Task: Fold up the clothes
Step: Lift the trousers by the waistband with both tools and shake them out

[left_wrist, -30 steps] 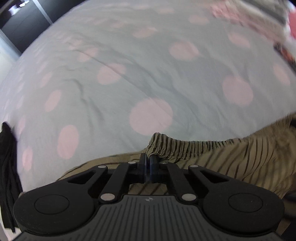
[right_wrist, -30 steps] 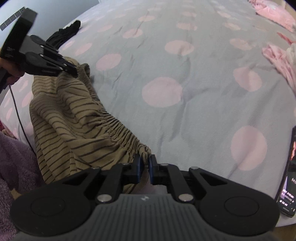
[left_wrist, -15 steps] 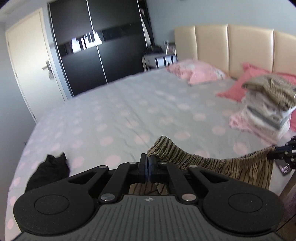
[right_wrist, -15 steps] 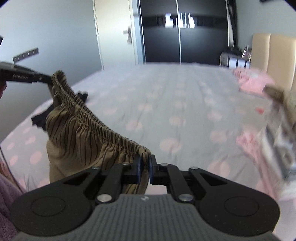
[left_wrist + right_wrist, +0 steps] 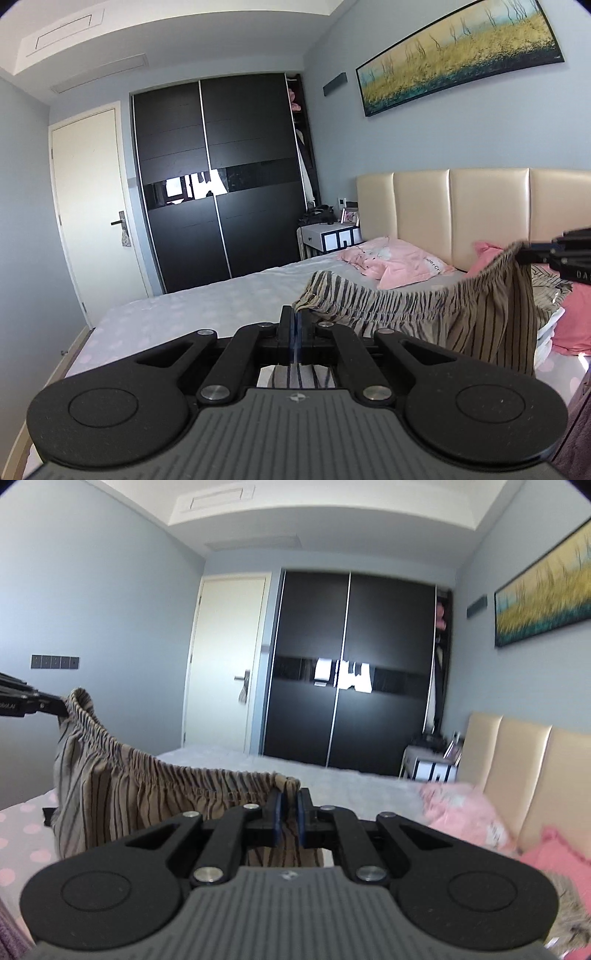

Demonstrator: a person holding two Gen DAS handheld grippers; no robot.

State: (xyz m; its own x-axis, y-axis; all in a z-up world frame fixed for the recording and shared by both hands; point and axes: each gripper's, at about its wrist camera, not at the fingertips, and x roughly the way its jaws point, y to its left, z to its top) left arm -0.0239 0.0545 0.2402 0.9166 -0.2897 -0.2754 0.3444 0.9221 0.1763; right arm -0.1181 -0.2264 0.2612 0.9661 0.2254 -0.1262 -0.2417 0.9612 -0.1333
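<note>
The wardrobe [image 5: 221, 184] at the far wall has its dark sliding doors pulled nearly across, leaving a narrow strip open at the right edge where some hanging clothes [image 5: 301, 147] show, one pink piece near the top (what else hangs inside cannot be made out). The striped garment [image 5: 424, 310], olive-brown with thin dark stripes and a gathered elastic waistband, is held up in the air above the bed [image 5: 184, 314], stretched by its waistband between the two tools, with the fabric hanging down below that edge. The left gripper [image 5: 296, 325] has its fingers pressed tight together, pinching one end of the waistband, and a bit of striped cloth shows under the fingers. The right gripper [image 5: 289, 814] holds the other end, its fingers almost together with only the thickness of the cloth between the blue pads [image 5: 277, 812]. In the left wrist view the right gripper comes in from the right edge, at about the height of the padded headboard [image 5: 480, 214]; in the right wrist view the left gripper [image 5: 55, 709] comes in from the left edge, gripping the bunched end. Behind the garment lie a pink pillow [image 5: 399, 262] and, at the right, a stack of folded clothes [image 5: 550, 295] on the dotted bedsheet
</note>
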